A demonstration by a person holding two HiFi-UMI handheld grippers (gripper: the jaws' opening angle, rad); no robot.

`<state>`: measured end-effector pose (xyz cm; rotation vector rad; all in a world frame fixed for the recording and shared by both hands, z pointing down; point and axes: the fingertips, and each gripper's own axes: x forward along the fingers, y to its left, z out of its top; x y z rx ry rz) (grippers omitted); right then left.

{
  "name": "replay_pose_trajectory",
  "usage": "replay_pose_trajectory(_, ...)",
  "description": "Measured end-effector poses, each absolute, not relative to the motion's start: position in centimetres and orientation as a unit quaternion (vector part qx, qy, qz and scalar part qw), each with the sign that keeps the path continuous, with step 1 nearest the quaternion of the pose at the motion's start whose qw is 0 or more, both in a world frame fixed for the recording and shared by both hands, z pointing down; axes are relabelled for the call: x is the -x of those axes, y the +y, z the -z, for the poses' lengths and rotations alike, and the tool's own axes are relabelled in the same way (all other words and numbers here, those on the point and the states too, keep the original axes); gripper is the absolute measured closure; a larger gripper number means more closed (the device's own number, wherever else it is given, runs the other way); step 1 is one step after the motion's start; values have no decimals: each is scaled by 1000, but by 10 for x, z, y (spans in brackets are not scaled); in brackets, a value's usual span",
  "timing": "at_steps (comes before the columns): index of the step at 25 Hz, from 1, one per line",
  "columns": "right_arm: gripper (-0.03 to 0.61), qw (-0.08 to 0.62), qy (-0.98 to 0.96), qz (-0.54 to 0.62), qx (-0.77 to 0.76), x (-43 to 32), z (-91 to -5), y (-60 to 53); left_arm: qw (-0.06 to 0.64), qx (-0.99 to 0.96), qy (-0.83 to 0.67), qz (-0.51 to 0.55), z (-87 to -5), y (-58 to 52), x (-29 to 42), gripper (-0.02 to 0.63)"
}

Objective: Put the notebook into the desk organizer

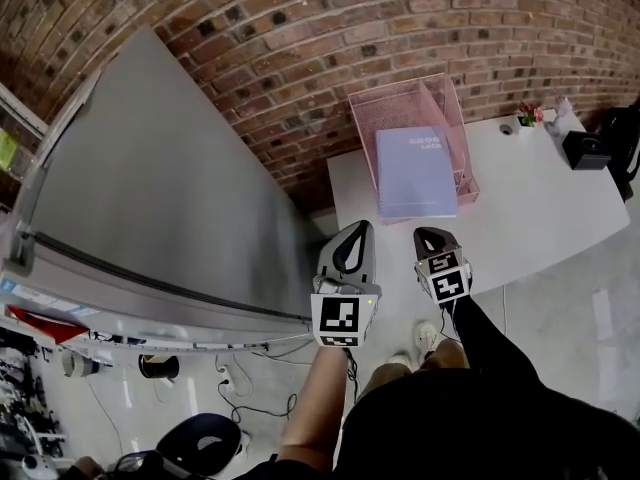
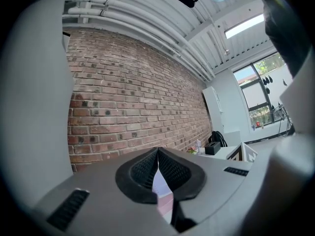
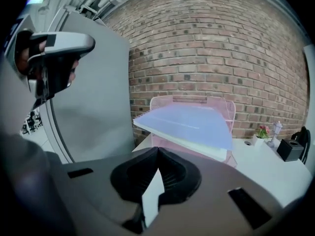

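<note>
A lavender notebook (image 1: 416, 173) lies flat inside the pink mesh desk organizer (image 1: 365, 133) at the back left of the white table (image 1: 540, 218). In the right gripper view the notebook (image 3: 189, 124) sticks out over the front of the organizer (image 3: 160, 102). Both grippers are held side by side short of the table's near edge, apart from the notebook. My left gripper (image 1: 356, 228) is shut, its pads (image 2: 170, 168) meeting with nothing between them. My right gripper (image 1: 430, 234) is shut and empty too, with its pads (image 3: 172, 171) together.
A tall grey panel (image 1: 150, 198) stands close on the left, and a brick wall (image 1: 330, 18) runs behind the table. A small black box (image 1: 585, 150) and a little flower pot (image 1: 528, 114) sit at the table's far right. Cables (image 1: 240, 393) lie on the floor below.
</note>
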<state>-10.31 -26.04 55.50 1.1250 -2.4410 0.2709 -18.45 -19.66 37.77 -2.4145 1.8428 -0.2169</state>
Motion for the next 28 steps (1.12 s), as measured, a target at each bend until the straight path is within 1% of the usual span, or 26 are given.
replay_pose_trajectory(6, 558, 211, -887, -85, -401, 112, -543, -285, 48, 789, 608, 72, -379, -221, 186, 598)
replay_pose_trajectory(13, 558, 185, -892, -68, -406, 116, -511, -330, 55, 788, 609, 72, -372, -255, 190, 598)
replay_pose_trajectory(28, 558, 181, -891, -87, -406, 120, -510, -410, 60, 772, 627, 88, -373, -299, 205, 598)
